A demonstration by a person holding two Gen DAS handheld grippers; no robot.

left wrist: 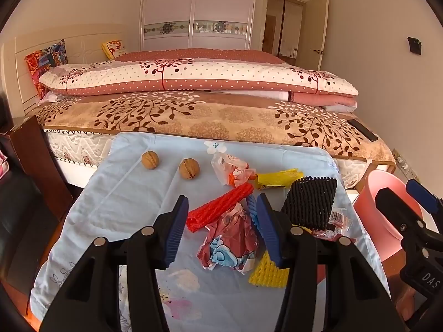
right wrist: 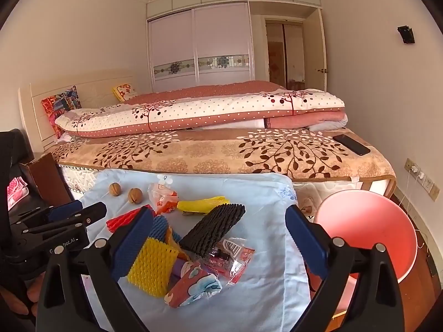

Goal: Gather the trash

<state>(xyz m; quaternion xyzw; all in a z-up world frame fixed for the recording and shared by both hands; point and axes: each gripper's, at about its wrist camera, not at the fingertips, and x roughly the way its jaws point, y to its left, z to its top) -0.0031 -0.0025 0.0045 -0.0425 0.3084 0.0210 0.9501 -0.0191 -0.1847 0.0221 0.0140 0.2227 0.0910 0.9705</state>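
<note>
Trash pile sits mid-cloth on the pale blue cloth: red foam net, crumpled red-and-blue wrapper, yellow foam net, black foam net, yellow wrapper, orange-white wrapper, clear packet with barcode. A blue foam net is mostly buried; only a ribbed edge shows between the red and black nets. The yellow foam net is half hidden behind a finger in the left wrist view, clearer in the right. Print on the packets is too small to read.

Two walnuts lie apart from the pile, toward the far left of the cloth.

Left gripper hovers over the pile, jaws apart, nothing clamped; the red net and the crumpled wrapper show in the gap, pads not pressing either.

Right gripper has its jaws wide, nothing gripped; the black net and the barcode packet lie in the gap below.

Pink bin stands right of the cloth, partly cut off by the right finger; its bottom isn't visible.

Behind: bed with folded quilt, dark phone near its right edge. Part of a hand shows at the lower left of the right wrist view, cropped.
</note>
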